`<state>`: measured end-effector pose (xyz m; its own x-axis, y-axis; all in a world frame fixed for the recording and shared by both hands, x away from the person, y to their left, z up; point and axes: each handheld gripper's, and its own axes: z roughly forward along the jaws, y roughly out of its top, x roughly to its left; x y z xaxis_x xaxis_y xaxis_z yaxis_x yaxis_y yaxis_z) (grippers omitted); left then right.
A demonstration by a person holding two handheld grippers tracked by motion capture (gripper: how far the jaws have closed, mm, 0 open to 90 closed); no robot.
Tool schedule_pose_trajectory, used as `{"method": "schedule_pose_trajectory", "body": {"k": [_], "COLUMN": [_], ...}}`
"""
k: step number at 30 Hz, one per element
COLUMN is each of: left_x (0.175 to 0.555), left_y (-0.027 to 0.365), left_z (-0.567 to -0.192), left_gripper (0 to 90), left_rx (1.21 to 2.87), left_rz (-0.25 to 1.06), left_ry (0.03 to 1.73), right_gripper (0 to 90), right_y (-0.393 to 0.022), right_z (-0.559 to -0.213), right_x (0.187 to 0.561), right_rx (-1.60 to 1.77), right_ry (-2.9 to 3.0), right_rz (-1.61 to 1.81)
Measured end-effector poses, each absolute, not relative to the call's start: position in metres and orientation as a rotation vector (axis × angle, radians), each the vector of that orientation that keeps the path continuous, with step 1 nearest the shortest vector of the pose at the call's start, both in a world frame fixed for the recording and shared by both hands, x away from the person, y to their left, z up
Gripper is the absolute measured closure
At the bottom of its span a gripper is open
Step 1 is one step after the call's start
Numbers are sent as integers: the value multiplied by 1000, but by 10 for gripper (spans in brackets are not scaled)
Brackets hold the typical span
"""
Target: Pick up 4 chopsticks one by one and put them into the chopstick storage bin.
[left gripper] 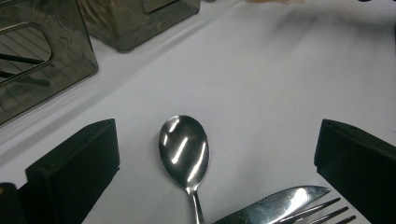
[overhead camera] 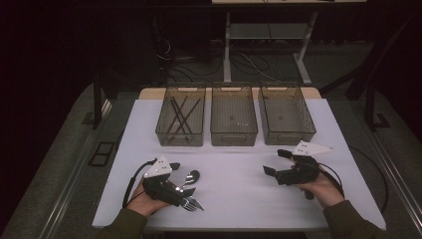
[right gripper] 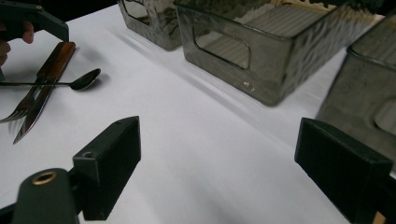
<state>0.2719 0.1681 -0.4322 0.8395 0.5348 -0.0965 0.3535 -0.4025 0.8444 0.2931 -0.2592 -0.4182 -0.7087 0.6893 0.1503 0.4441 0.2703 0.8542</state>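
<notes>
left gripper (overhead camera: 185, 185), black, two-jawed, held in the person's left hand: jaws stand wide apart and grip nothing; in the left gripper view the polished steel spoon (left gripper: 184, 151) lies on the white table (left gripper: 280, 84) between them, bowl pointing away from the jaws, its handle running back toward the gripper's body. just inside the right-hand jaw lie the tip of a serrated steel knife (left gripper: 280, 205) and the tines of a steel fork (left gripper: 327, 212), crossing close to the spoon's neck. beyond the jaws, in a row at the far side of the table: a smoky translucent plastic bin holding dark sticks (overhead camera: 180, 115), a second such bin (overhead camera: 234, 114) and a third (overhead camera: 286, 113), both apparently empty. right gripper (overhead camera: 277, 161), likewise black, held in the right hand: jaws open, nothing between them, bare table ahead, the bins just beyond and to the right of its jaws, the cutlery well off to their left. judged step: sorting cutlery into the bins, with the left gripper poised for a first pick and the spoon not yet gripped. the next move would call for lowering the left jaws over the spoon and closing on it alone, keeping clear of the overlapping knife and fork, then carrying it forward to a bin.
</notes>
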Motion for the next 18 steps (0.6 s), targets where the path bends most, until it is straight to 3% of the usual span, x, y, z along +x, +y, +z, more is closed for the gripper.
{"method": "schedule_pose_trajectory", "body": {"k": [18], "left_x": [271], "left_y": [168], "left_z": [-432], "left_gripper": [0], "left_rx": [2036], "left_rz": [232], "left_ry": [645], "right_gripper": [145], "right_y": [-302], "right_z": [-428], "right_x": [294], "right_rx": [1124], "right_ry": [2251], "right_rz": [1370]}}
